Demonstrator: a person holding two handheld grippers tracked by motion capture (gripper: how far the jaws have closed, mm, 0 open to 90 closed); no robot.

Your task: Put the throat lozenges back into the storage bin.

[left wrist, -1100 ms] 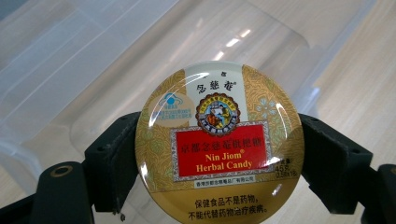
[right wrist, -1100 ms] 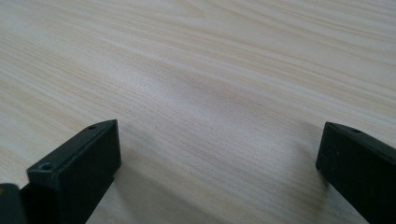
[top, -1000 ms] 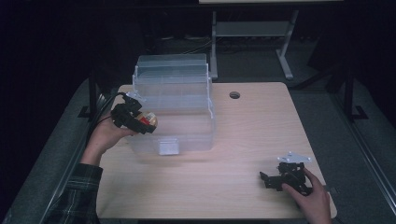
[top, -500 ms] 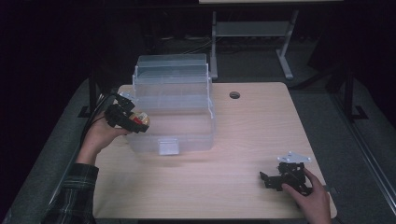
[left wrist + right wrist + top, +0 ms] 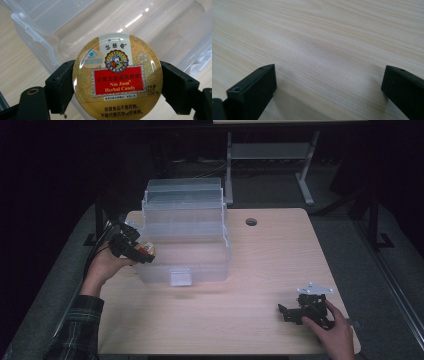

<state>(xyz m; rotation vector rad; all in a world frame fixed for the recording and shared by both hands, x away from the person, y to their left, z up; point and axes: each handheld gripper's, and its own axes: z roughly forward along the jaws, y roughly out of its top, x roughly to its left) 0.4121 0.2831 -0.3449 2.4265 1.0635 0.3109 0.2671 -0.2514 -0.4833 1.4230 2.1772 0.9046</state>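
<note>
At the table's left edge, a person's left hand (image 5: 102, 267), sleeve in dark plaid, holds the left gripper (image 5: 141, 251) up against the left side of a clear plastic storage box (image 5: 185, 237). The jaws are clamped on a round gold tin of Nin Jiom Herbal Candy (image 5: 117, 77), one jaw on each side of its rim, w/ the lid facing the gripper's camera; red label panel across the middle, Chinese text above & below. In the high view the tin (image 5: 146, 249) sits at the box's left wall, near its front corner. The box stands left of centre on the light wooden table (image 5: 260, 265), stepped tiers rising toward the far side, a latch tab on its near face. A round cable hole (image 5: 251, 222) lies to the box's right, far side. At near right, the right hand (image 5: 334, 332) rests the right gripper (image 5: 287, 312) on the tabletop, well apart from the box; jaws spread wide, only bare wood grain between them.
</note>
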